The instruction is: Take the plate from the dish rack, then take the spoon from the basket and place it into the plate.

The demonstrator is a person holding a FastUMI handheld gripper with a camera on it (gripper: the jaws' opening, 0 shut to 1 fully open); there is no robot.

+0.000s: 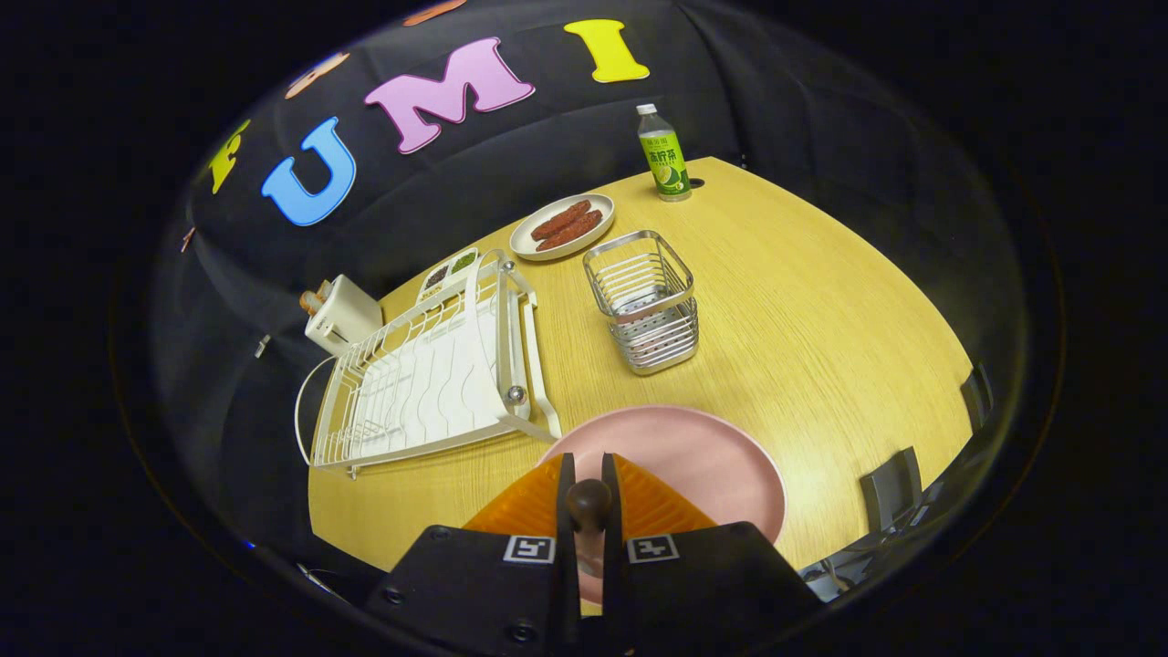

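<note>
- The tool [589,474] with two orange ribbed fingers [529,502] is closed on the dark brown wooden handle of the spoon [589,504]; both fingers press on the handle, and its rounded end sticks up between them.
- The lower part of the spoon goes down between the fingers; its bowl seems pale, but it is hard to see there.
- The round pink plate [703,456] lies flat on the yellow wooden worktop [821,319], directly under and just ahead of the fingers, at the near side.
- The silver wire basket [643,301] stands upright beyond the plate, a little apart from it, about in the middle of the worktop.
- The white wire dish rack [429,374] with its white ribbed tray stands to the left of the basket and of the plate; its near corner is close to the plate's rim.
- A small white oval dish with brown sausages [561,226] is at the far side, behind the basket.
- A green-labelled drink bottle [664,155] stands upright at the far edge, right of that dish.
- A white toaster [339,315] is at the far left, behind the rack.
</note>
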